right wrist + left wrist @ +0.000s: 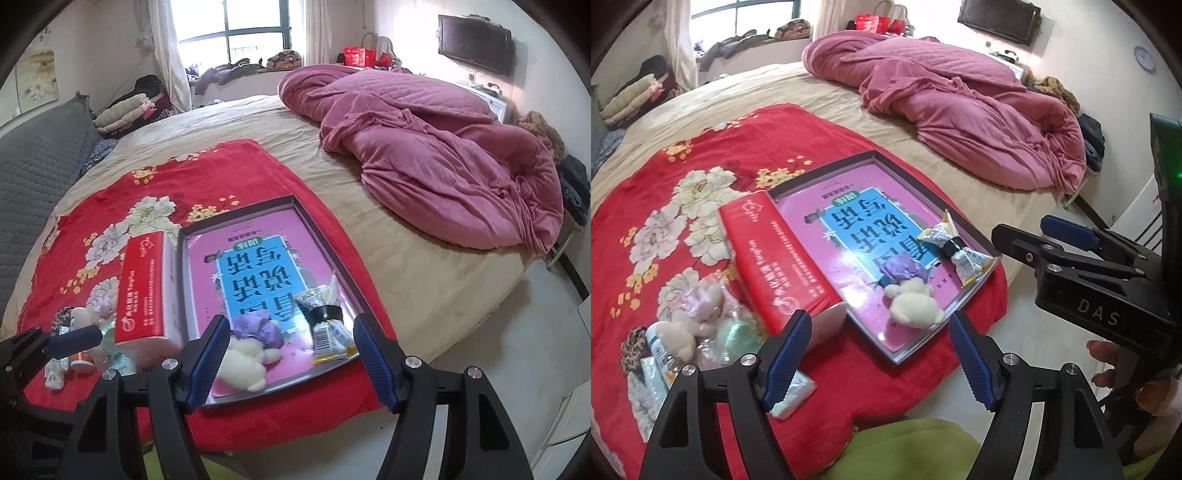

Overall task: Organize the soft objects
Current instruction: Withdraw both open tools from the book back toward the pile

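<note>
The plush toy (243, 360) lies in the tray (347, 280), long way toward the camera, partly hidden behind a blue finger (207, 360). Both the left gripper (881, 360) and the right gripper (290, 363) are open and hold nothing.

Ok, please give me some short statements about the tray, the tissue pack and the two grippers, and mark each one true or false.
1. The cream plush toy lies inside the tray. True.
2. The red tissue pack lies inside the tray. False: it lies beside it, on the red floral cloth.
3. The right gripper holds the snack packet. False: nothing is between its jaws.
4. The left gripper is empty. True.
5. The pink duvet covers the tray. False: it is bunched far behind.
</note>
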Demonstrator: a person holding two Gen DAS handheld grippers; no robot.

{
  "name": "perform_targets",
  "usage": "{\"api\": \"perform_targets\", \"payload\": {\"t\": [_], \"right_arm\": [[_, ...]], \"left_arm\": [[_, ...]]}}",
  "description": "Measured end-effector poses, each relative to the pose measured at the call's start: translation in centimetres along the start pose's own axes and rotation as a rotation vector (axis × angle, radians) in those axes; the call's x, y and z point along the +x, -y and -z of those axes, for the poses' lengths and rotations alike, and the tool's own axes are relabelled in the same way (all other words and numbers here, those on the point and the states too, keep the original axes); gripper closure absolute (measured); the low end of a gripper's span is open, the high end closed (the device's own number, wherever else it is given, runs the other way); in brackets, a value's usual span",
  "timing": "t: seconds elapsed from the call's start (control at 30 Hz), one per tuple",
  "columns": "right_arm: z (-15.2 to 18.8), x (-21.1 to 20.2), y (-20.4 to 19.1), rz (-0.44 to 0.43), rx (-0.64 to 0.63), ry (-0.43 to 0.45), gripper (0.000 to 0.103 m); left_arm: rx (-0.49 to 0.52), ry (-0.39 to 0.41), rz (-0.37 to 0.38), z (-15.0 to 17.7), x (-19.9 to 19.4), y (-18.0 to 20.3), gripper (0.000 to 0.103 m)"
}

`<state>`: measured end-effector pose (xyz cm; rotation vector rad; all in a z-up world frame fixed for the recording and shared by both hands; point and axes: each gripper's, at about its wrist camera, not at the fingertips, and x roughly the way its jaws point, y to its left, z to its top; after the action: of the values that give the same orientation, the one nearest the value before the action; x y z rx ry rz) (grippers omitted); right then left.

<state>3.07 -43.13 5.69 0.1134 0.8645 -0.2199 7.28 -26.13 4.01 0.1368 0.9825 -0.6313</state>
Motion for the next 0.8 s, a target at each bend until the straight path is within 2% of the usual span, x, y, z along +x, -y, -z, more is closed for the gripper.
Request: {"api": "perform_targets", "payload": {"t": [0.8], "right_arm": [[-1.0,-4.0,-9.9,-0.072,-0.125,0.052,0.032]], "left_arm": [[-0.128,0.082,-0.066,2.6,-6.9,-8.2,0.025]]}}
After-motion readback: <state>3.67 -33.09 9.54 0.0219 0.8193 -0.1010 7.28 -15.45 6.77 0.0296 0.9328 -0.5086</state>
